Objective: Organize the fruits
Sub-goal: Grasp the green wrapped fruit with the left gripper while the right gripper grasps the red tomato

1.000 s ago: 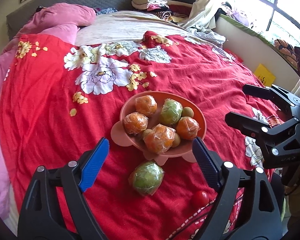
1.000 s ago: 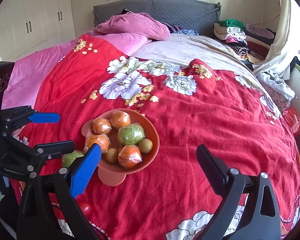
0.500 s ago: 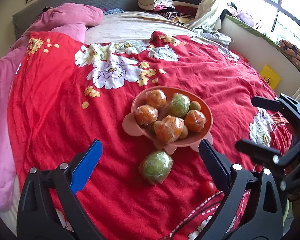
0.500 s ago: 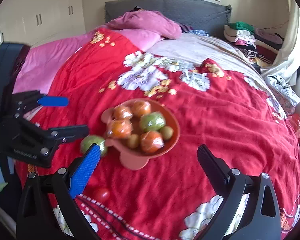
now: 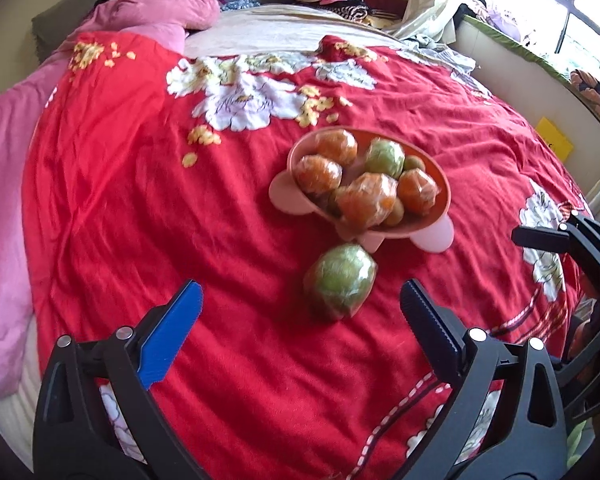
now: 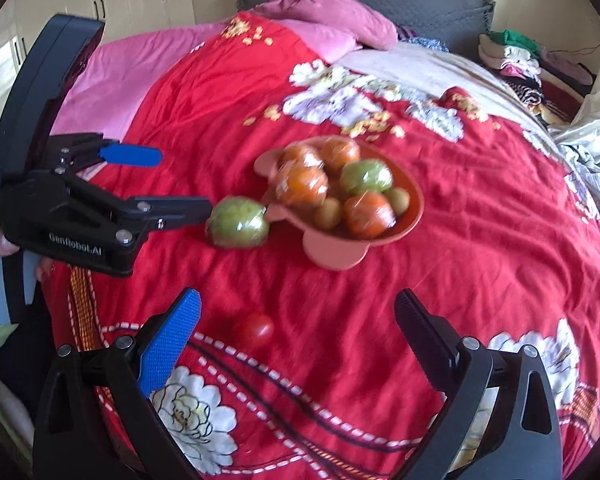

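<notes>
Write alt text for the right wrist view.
An open right gripper hovers over a red floral bedspread, above a small red tomato. Beyond, a pink bowl holds wrapped fruit, and the open left gripper reaches toward a wrapped green fruit beside it.

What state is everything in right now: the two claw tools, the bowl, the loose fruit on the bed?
Left gripper: open, empty.
Right gripper: open, empty.
Bowl: upright, full of wrapped fruit.
Green fruit: wrapped, on the blanket beside the bowl.
Tomato: loose on the blanket.
</notes>
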The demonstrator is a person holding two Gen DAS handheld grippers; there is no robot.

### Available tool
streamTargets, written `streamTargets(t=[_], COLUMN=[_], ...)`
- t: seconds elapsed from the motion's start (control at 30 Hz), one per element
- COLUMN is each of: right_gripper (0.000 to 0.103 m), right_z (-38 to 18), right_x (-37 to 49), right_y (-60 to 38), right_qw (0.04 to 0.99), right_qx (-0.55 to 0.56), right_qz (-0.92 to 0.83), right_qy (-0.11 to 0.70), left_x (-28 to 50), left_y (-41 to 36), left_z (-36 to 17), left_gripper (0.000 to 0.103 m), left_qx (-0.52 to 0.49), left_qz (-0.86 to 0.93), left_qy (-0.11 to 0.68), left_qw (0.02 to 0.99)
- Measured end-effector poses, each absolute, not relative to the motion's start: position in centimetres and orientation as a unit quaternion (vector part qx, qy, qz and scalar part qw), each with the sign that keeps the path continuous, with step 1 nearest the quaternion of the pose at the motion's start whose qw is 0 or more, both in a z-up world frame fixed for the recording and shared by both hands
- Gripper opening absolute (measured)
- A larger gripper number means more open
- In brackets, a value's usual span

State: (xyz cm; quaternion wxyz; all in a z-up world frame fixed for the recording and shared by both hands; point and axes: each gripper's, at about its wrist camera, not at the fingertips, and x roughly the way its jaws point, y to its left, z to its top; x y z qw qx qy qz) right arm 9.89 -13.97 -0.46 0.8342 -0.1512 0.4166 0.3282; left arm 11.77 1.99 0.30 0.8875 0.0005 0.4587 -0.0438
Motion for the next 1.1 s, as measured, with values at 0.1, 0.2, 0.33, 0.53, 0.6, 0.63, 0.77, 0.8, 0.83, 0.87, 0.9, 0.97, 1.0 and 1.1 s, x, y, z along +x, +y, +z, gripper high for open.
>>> streamTargets(t=[0.1,0.2,0.33,0.53,0.6,0.63,0.77,0.8,0.83,0.87,0.9,0.97,1.0,1.1], right_gripper=[0.096,0.079,0.058,0.029,0.027,0.027,0.027,0.027,0.027,0.027,0.027,0.027,0.027,0.027], right_z=[-1.3,-2.1,-3.2,-4.4,-4.3,-4.3,-4.3,-4.3,-4.3,-4.4,-4.4,-4.5,-4.5,-4.6], right_x=[9.6,9.3,9.0,8.6,8.8,8.9,9.3,9.4,9.5,9.5,9.7,10.0,10.2,10.3], right_y=[-13.7,-13.4,-12.8,-12.0,-12.2,-12.2,-12.2,-12.1,-12.0,-12.0,-11.9,-11.9,-11.9,-11.8], right_qw=[0.829,0.822,0.81,0.801,0.802,0.801,0.802,0.802,0.801,0.801,0.801,0.801,0.8,0.799], right_qx=[-0.152,-0.155,-0.161,-0.169,-0.16,-0.159,-0.158,-0.159,-0.16,-0.158,-0.155,-0.147,-0.143,-0.146], right_qz=[0.33,0.334,0.345,0.353,0.354,0.357,0.357,0.358,0.359,0.36,0.362,0.365,0.366,0.368], right_qy=[0.425,0.433,0.446,0.452,0.453,0.453,0.451,0.451,0.45,0.451,0.451,0.452,0.453,0.452], left_x=[11.5,11.2,11.2,11.7,12.1,12.3,13.2,13.4,13.5,13.8,13.9,14.3,14.5,14.9], left_y=[2.1,1.9,1.5,0.8,0.7,0.6,0.6,0.6,0.5,0.4,0.4,0.2,0.2,0.1], left_z=[-0.2,-0.7,-1.2,-1.4,-1.6,-1.8,-2.5,-2.7,-2.9,-3.1,-3.3,-3.8,-4.0,-4.4], left_gripper=[0.093,0.093,0.093,0.091,0.086,0.083,0.07,0.067,0.063,0.062,0.061,0.058,0.056,0.053], left_qx=[-0.001,-0.004,-0.005,-0.003,-0.002,-0.003,-0.005,-0.005,-0.005,-0.005,-0.006,-0.007,-0.007,-0.012], left_qz=[-0.045,-0.049,-0.056,-0.065,-0.068,-0.069,-0.07,-0.07,-0.073,-0.075,-0.077,-0.078,-0.077,-0.081], left_qy=[0.464,0.467,0.47,0.467,0.469,0.471,0.479,0.481,0.483,0.486,0.489,0.492,0.494,0.496], left_qw=[0.885,0.883,0.881,0.882,0.88,0.879,0.875,0.874,0.873,0.87,0.869,0.867,0.866,0.865])
